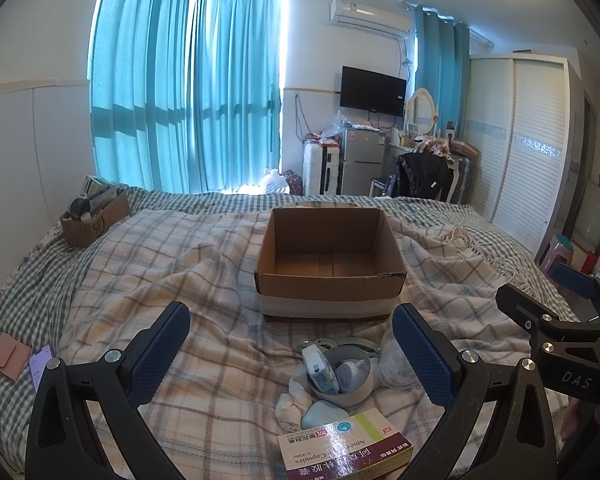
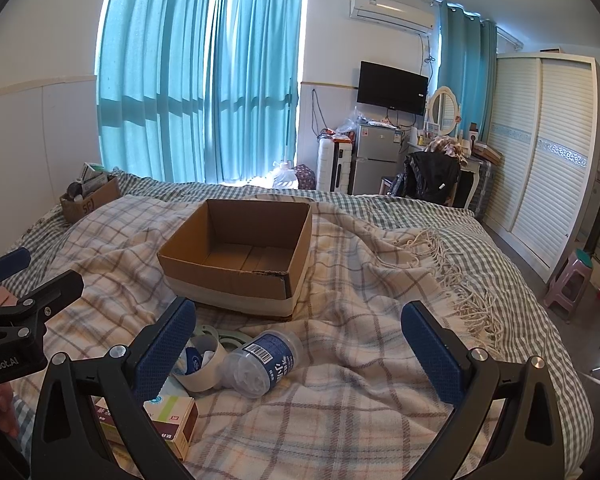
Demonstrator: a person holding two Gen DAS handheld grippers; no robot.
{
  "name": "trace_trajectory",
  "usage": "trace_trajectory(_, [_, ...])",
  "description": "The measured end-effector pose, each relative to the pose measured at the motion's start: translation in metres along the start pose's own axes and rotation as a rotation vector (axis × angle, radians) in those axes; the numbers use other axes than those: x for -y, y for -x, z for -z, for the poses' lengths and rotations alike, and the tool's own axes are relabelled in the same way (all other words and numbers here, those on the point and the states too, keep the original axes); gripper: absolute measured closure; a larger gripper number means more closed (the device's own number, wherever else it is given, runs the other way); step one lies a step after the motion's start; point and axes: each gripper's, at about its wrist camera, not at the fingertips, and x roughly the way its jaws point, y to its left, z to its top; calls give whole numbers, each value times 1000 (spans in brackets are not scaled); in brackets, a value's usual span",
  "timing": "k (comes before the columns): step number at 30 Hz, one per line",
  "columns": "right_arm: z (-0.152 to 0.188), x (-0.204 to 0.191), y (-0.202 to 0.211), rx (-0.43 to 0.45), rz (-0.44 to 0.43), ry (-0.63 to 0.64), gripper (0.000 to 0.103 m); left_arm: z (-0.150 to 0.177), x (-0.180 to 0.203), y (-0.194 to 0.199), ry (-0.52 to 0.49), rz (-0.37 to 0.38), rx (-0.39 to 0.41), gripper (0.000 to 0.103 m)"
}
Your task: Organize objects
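An open, empty cardboard box (image 1: pixel 330 264) (image 2: pixel 240 256) sits on the plaid blanket. In front of it lies a pile: a tape roll (image 1: pixel 342 380) (image 2: pixel 202 364) with small items inside, a crushed clear plastic bottle (image 2: pixel 262 362) (image 1: pixel 392 364), a medicine box (image 1: pixel 342 450) (image 2: pixel 172 420), a pale blue pebble-shaped item (image 1: pixel 324 414) and white cloth (image 1: pixel 294 400). My left gripper (image 1: pixel 290 344) is open and empty over the pile. My right gripper (image 2: pixel 300 338) is open and empty, just right of the bottle.
A smaller cardboard box (image 1: pixel 94 216) full of items stands at the bed's far left. A pink wallet (image 1: pixel 6 356) and a phone (image 1: pixel 40 364) lie at the left edge. Beyond the bed are a fridge (image 1: pixel 360 160), chair and wardrobe (image 1: pixel 528 152).
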Motion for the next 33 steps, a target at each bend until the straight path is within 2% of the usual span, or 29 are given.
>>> trace_trajectory(33, [-4, -4, 3, 3, 0, 11, 0, -2, 0, -4, 2, -2, -21, 0])
